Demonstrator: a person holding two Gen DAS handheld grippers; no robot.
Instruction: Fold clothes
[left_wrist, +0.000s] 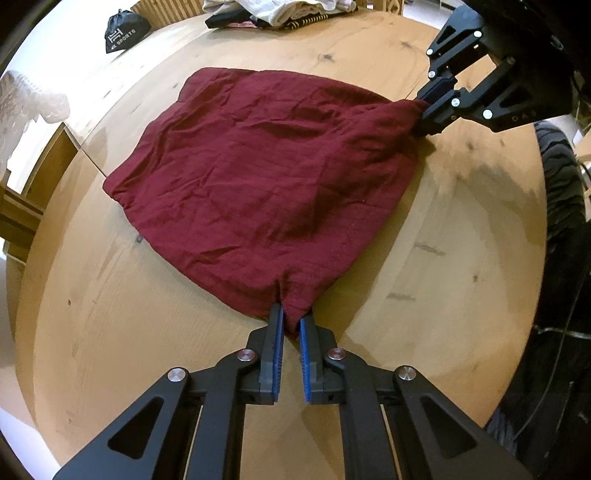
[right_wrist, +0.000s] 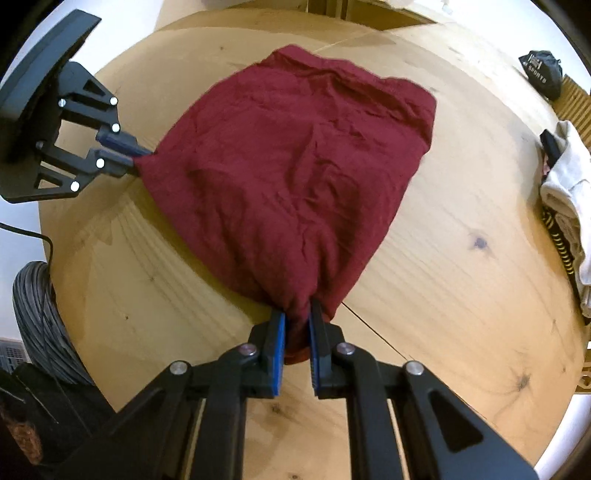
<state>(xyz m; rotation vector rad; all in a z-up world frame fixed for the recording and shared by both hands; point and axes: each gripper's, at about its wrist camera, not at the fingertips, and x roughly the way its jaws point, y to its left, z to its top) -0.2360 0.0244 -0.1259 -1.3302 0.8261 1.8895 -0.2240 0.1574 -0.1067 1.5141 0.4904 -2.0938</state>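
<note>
A dark red garment lies spread and wrinkled on the wooden table; it also shows in the right wrist view. My left gripper is shut on its near corner, pinching bunched cloth between the blue pads. My right gripper is shut on the corner at the far right. In the right wrist view my right gripper clamps its near corner, and my left gripper holds the corner at the left. The edge between the two corners is pulled fairly taut.
A pile of other clothes lies at the table's far edge, also in the right wrist view. A black sports bag sits beyond it. A black tyre stands beside the table.
</note>
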